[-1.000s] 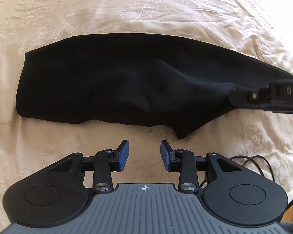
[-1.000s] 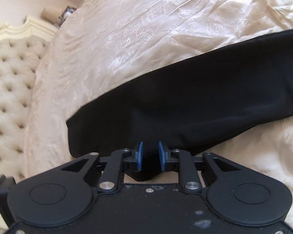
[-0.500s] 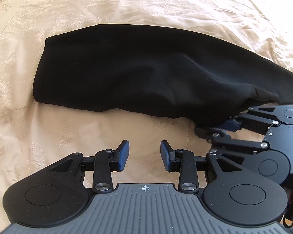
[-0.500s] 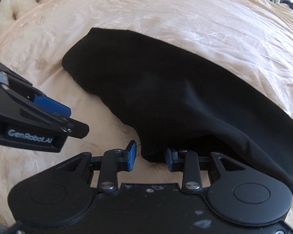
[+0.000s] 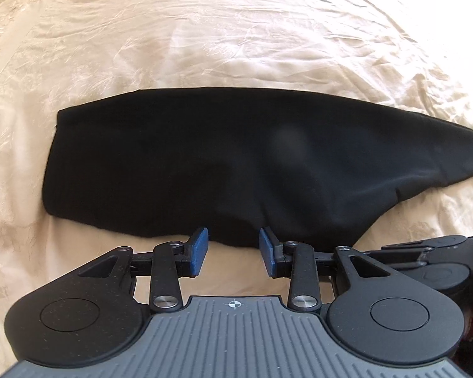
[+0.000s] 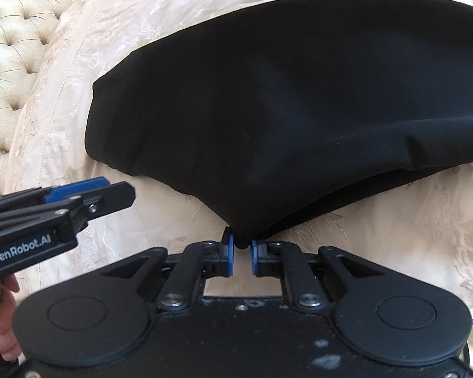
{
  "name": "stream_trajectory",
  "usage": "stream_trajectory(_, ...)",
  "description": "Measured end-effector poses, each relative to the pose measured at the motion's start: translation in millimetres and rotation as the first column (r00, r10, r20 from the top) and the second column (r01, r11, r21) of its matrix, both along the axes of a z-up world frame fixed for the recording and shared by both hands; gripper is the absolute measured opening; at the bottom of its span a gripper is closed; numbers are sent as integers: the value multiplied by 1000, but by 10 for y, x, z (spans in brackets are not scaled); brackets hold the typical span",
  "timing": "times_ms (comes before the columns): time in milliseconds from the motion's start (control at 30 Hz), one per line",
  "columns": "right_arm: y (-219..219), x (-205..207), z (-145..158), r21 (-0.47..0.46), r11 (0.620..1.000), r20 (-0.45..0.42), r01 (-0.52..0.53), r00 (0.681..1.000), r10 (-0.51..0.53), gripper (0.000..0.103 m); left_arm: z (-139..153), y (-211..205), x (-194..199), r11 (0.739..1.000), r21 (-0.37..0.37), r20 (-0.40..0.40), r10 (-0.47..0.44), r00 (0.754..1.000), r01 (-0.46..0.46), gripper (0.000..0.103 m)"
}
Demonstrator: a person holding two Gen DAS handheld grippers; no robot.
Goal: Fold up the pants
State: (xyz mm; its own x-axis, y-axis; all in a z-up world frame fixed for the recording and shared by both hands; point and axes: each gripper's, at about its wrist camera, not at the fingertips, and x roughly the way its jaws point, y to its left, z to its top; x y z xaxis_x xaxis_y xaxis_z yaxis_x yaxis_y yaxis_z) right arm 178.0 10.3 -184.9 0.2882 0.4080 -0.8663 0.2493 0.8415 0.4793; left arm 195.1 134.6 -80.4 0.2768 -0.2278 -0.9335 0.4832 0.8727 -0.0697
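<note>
Right wrist view: right gripper (image 6: 240,247), blue pads drawn narrow, its jaws having just been closing, a pinched point of the black pants (image 6: 299,110) between the pads at the garment's near corner. Pants spread from that corner toward 12 and 2 o'clock across the cream bedspread (image 6: 378,236). Left gripper (image 6: 88,193) enters at 9 o'clock, level with the pants' near edge, just beside it, carried by a hand (image 6: 3,330) at 8 o'clock. Tufted headboard (image 6: 15,31) at 10 o'clock. Left wrist view: left gripper (image 5: 233,249), pads set moderately apart, nothing between them, tips at the near hem of the pants (image 5: 236,163); whether they touch it cannot be told. Right gripper (image 5: 425,252) lies at 4 o'clock. Bedspread (image 5: 236,31) fills 12 o'clock.
</note>
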Motion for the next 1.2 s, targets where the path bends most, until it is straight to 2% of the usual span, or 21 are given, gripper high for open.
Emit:
stream_trajectory(100,-12,-78,53,-19,1000,18,-14,1000,15,14,-127,-194,0,997,-36,12,-74,997,74,35)
stream_trajectory(167,19,-89,38,-24,1000,16,-7,1000,7,14,-296,-306,3,993,-5,12,-119,993,119,35)
stream_trajectory(233,21,-152,85,-51,999,17,-9,1000,10,15,-515,-347,38,989,52,-20,-136,991,136,35)
stream_trajectory(300,-12,-232,225,-85,996,43,-29,999,33,15,-651,-322,75,990,57,-43,-128,991,131,35)
stream_trajectory(400,-26,-340,500,-148,988,123,-52,990,71,15,-653,-266,116,992,27,-61,-125,990,127,35)
stream_trajectory(500,-31,-342,676,-223,974,212,-31,974,80,15,-596,-223,107,992,11,-58,-123,991,124,35)
stream_trajectory(567,-50,-273,648,-258,966,227,9,972,51,14,-536,-174,86,993,7,-42,-118,992,119,36)
stream_trajectory(700,-70,-98,408,-314,947,226,73,974,0,11,-380,-122,-55,992,-15,7,-128,992,128,36)
stream_trajectory(733,-76,-87,322,-330,942,208,62,978,8,11,-346,-116,-93,990,-28,15,-136,991,137,36)
stream_trajectory(800,-85,2,64,-342,940,119,18,993,24,9,-303,-130,-171,984,-56,30,-169,985,171,36)
stream_trajectory(867,-109,-4,-108,-325,946,78,16,997,10,8,-314,-185,-260,969,-67,39,-236,971,238,36)
stream_trajectory(1000,-200,-13,-102,-293,955,71,38,997,-18,6,-493,-313,-396,943,19,35,-333,942,333,37)
stream_trajectory(1133,-219,-15,-43,-289,957,65,38,998,-20,9,-764,-322,-382,926,67,-93,-365,926,372,37)
stream_trajectory(1200,-260,-48,51,-280,958,88,62,995,-39,10,-730,-277,-417,923,80,-61,-371,927,375,37)
